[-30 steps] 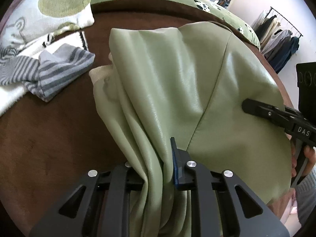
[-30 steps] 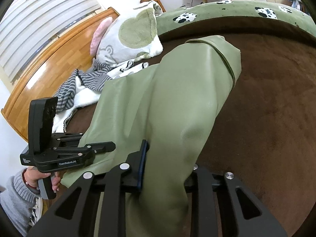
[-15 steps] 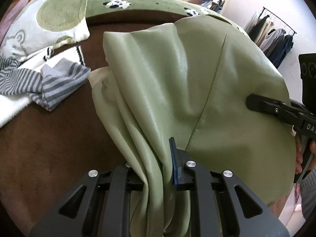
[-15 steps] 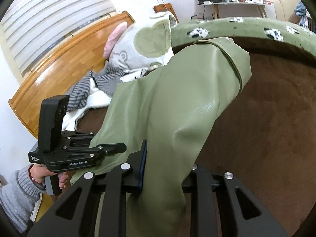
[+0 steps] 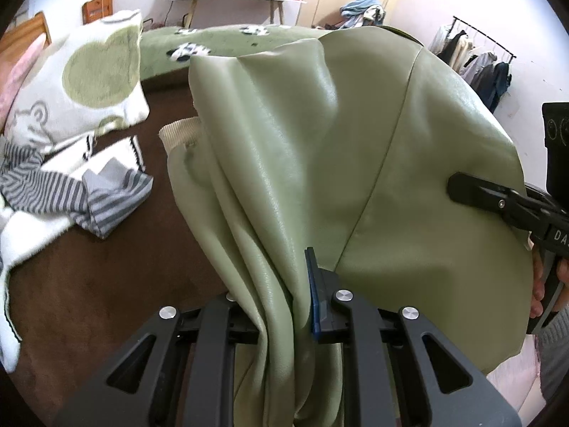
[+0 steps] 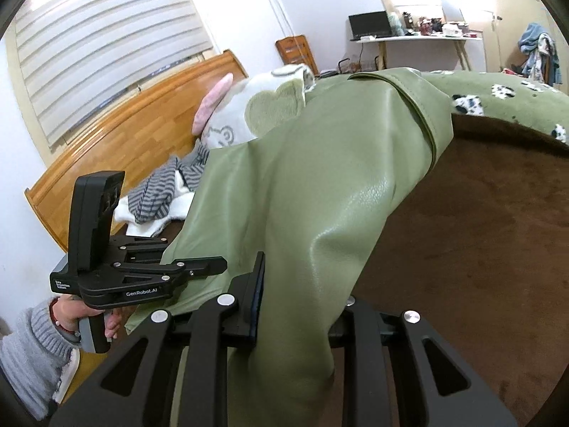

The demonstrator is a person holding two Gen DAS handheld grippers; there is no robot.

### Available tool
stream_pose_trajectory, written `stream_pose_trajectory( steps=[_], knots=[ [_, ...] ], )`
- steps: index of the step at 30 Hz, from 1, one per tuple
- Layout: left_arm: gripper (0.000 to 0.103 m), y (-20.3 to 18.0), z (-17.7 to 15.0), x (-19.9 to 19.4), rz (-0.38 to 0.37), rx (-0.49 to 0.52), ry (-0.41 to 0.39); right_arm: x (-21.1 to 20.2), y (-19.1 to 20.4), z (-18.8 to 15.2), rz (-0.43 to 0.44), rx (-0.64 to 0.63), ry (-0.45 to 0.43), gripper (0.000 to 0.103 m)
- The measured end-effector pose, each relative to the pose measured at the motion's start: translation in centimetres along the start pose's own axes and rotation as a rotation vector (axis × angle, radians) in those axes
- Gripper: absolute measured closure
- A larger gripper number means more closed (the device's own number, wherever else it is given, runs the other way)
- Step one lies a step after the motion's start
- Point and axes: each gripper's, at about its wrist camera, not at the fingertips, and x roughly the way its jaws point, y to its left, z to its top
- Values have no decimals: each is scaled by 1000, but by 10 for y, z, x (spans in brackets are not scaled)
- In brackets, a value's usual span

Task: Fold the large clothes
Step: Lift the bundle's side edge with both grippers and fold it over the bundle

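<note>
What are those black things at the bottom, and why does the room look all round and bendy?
Those are tongs. A person holds one pair in each hand, and each carries a camera with a lens that bends the room. One picture looks along the left tongs, the other along the right tongs. Both are shut on a shiny green jacket, holding it above a brown blanket on a bed. A striped garment and a bear pillow lie nearby.

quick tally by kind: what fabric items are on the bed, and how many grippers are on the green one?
Green leather-look garment: 1
Grey striped garment: 1
Bear-print pillow: 1
Grippers clamped on the green garment: 2, left gripper and right gripper
Total: 5
</note>
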Motion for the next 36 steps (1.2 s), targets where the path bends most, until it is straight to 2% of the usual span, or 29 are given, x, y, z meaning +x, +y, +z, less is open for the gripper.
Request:
stream_pose_trajectory(
  steps=[5, 10, 18, 28, 36],
  knots=[
    [83, -36, 12, -10, -7, 20, -16, -39, -11, 6, -27, 6, -19, 81],
    [83, -66, 25, -13, -44, 22, -35, -82, -33, 1, -52, 39, -51, 81],
    [83, -142, 46, -8, -87, 105, -23, -151, -77, -13, -125, 101, -100, 81],
    [83, -259, 70, 20, -197, 224, -9, -256, -150, -46, -276, 170, -150, 81],
    [83, -370, 73, 57, -305, 323, 22, -335, -214, -93, -413, 269, -164, 81]
  ],
)
